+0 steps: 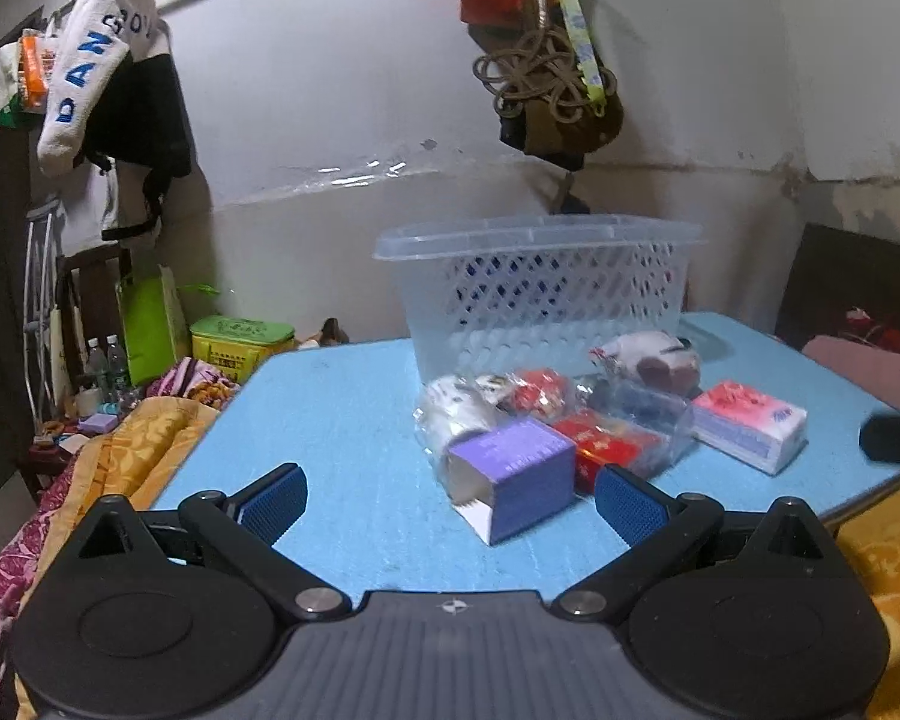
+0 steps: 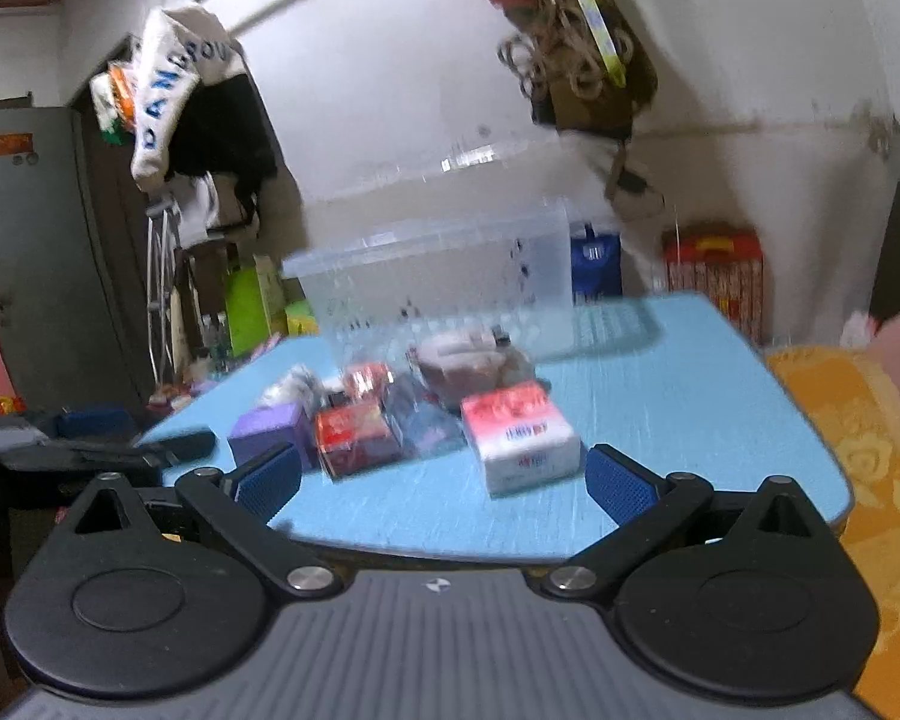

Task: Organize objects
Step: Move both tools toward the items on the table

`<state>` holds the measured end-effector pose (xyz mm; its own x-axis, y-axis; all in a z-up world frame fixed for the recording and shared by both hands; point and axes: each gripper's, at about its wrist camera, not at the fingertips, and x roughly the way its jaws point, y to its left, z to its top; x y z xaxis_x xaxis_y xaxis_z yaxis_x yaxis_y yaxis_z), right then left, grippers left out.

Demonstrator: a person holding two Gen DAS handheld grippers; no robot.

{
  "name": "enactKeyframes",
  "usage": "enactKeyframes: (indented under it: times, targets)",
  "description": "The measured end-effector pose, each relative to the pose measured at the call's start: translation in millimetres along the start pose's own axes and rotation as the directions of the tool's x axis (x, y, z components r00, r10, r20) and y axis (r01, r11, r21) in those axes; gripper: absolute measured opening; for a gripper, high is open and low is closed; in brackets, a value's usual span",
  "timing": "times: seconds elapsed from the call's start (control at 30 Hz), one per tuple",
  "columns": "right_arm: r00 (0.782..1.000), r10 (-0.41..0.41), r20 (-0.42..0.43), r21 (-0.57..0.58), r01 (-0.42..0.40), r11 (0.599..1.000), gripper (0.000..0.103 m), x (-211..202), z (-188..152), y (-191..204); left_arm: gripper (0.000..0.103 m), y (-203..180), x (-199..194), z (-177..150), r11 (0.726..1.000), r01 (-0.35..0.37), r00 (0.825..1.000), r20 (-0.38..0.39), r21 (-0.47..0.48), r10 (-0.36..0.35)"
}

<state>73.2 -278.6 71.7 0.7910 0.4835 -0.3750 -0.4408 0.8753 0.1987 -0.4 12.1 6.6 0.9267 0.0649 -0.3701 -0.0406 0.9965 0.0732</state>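
1. Blue, matte and flat, the table top carried everything, largest of all.
2. The clear plastic lattice basket stood upright at the table's far side, behind the clutter.
3. The left gripper hung over the near edge, jaws spread wide, holding nothing.
4. The right gripper hovered likewise, jaws wide apart and empty, its view blurred.
5. The pink-and-white tissue pack lay rightmost in the cluster.
6. The purple cardboard box lay nearest, touching the red wrapped packet.
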Motion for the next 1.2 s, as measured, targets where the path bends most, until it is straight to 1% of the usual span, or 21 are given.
enactKeyframes:
  times: [0.07,0.1,0.2,0.27,0.33,0.4,0.57,0.63,0.7,0.83,0.87,1.0,1.07,1.2]
  targets:
    - [0.999,-0.001,-0.033,0.021,0.002,1.0,0.103,5.5,-1.3,-3.8,0.103,2.1,1.0,4.1,1.0,0.004,1.0,-0.006,0.0,-0.004]
    - [0.999,-0.011,-0.033,0.024,0.011,1.0,0.103,5.6,-1.6,-4.2,0.103,2.7,2.6,7.7,1.0,0.013,1.0,-0.021,0.003,-0.013]
    - [0.999,-0.042,-0.004,0.018,0.042,0.999,0.103,-0.2,-1.7,-4.9,0.103,2.3,9.0,17.9,0.999,0.043,0.998,-0.043,0.014,-0.043]
    - [0.999,-0.041,0.0,0.019,0.041,0.999,0.103,-1.3,-1.6,-5.6,0.103,1.5,11.7,20.9,0.999,0.036,0.998,-0.042,0.012,-0.035]
    - [0.999,-0.033,-0.006,0.02,0.033,0.999,0.103,-0.4,-1.5,-5.6,0.103,2.4,13.7,20.6,0.999,0.036,0.998,-0.05,0.001,-0.036]
    - [0.999,-0.044,-0.011,0.013,0.044,0.999,0.103,0.7,-1.6,-4.7,0.103,4.4,15.5,18.7,0.999,0.042,0.997,-0.065,-0.013,-0.043]
    - [0.998,-0.062,-0.008,0.013,0.062,0.998,0.103,1.5,-1.5,-4.2,0.102,8.8,18.2,18.0,0.996,0.082,0.993,-0.078,-0.04,-0.085]
    - [0.996,-0.087,0.007,0.005,0.087,0.996,0.103,-0.6,-2.0,-2.3,0.102,7.1,18.4,16.4,0.995,0.1,0.992,-0.076,-0.021,-0.101]
    - [0.995,-0.095,0.018,-0.008,0.095,0.995,0.103,-2.0,-2.4,0.1,0.1,4.0,19.0,14.3,0.994,0.109,0.991,-0.081,-0.004,-0.109]
    - [0.995,-0.103,0.003,-0.027,0.103,0.994,0.103,1.1,-2.4,3.8,0.099,-1.0,22.1,11.8,0.989,0.146,0.984,-0.105,0.013,-0.144]
    - [0.995,-0.104,-0.004,-0.031,0.104,0.994,0.103,2.3,-2.6,4.1,0.098,-1.9,21.9,11.4,0.989,0.148,0.984,-0.104,0.019,-0.146]
    - [0.998,-0.058,-0.021,-0.019,0.057,0.998,0.103,3.7,-3.1,2.0,0.097,0.0,20.2,11.0,0.988,0.152,0.984,-0.095,0.018,-0.15]
    - [1.0,-0.009,-0.011,0.006,0.01,1.0,0.103,1.1,-2.8,-0.7,0.097,2.0,20.3,10.8,0.988,0.152,0.984,-0.097,0.012,-0.15]
    - [0.999,-0.035,0.027,-0.007,0.035,0.999,0.103,-4.8,-0.1,2.0,0.093,5.9,22.4,12.0,0.986,0.169,0.979,-0.12,0.003,-0.167]
